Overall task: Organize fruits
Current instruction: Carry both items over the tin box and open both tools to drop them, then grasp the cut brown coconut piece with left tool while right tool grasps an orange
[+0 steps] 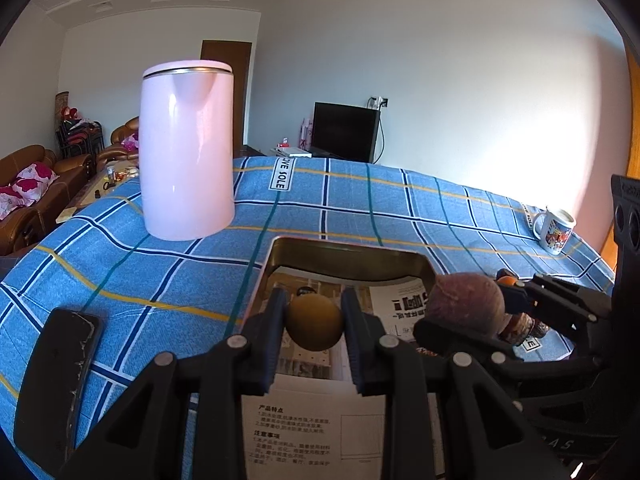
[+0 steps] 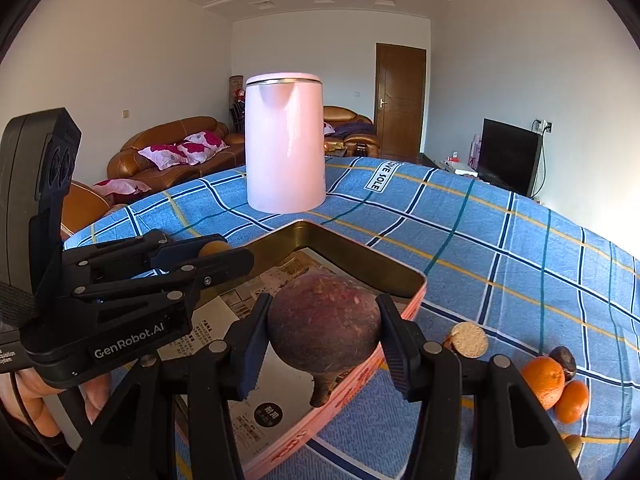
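I note a table under a blue checked cloth in a living room, bearing a pink kettle, a mug and a paper-lined tin. My left gripper is clenched on a small brown fruit above the tin. My right gripper grasps a purple fruit over the tin's edge; oranges lie on the cloth.

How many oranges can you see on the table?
2. Both lie on the blue cloth at the right edge of the right view: a bigger orange and a smaller orange touching it, nearer the camera. More could be hidden behind the claws.
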A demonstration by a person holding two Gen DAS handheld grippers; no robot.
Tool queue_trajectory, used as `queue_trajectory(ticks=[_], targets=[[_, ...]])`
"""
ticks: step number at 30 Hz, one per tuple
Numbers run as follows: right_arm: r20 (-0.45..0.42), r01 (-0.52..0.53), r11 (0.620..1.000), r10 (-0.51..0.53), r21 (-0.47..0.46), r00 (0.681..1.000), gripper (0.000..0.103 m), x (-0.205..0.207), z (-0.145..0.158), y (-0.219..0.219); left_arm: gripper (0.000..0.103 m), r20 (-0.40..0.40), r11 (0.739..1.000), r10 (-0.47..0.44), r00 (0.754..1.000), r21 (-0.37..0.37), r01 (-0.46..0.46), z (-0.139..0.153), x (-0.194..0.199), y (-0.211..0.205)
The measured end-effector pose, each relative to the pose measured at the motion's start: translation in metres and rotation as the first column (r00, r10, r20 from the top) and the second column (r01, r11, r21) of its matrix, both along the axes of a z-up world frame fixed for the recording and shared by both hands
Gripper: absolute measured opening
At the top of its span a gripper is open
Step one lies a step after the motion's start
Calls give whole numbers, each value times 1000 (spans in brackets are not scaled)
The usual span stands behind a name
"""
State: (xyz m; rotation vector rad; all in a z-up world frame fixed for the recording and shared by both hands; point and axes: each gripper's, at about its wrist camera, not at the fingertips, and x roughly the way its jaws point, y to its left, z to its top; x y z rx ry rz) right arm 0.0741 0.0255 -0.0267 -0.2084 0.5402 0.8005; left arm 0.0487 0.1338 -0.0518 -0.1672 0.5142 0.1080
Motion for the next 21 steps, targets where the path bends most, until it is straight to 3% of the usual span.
queue_trajectory(ticks=[14,16,17,19,21], targets=[[-86,-56,992,46,-115,995,54,6,-16,23,30,-46,1000,13,999,0,-13,-4,7,2],[-91,-63,993,53,-102,994,61,7,-16,22,30,-40,1000,16,999,-2,-16,-4,6,1],[-85,-58,994,50,-92,995,67,6,-15,20,32,-37,1000,14,999,-7,-14,-3,5,1],[-76,-55,995,49,-78,996,68,4,-12,14,43,-21,1000,21,1000,-10,-22,1,0,-1],[-62,-45,997,41,-66,997,68,1,-9,6,60,8,1000,30,1000,-11,-29,7,-7,-5]])
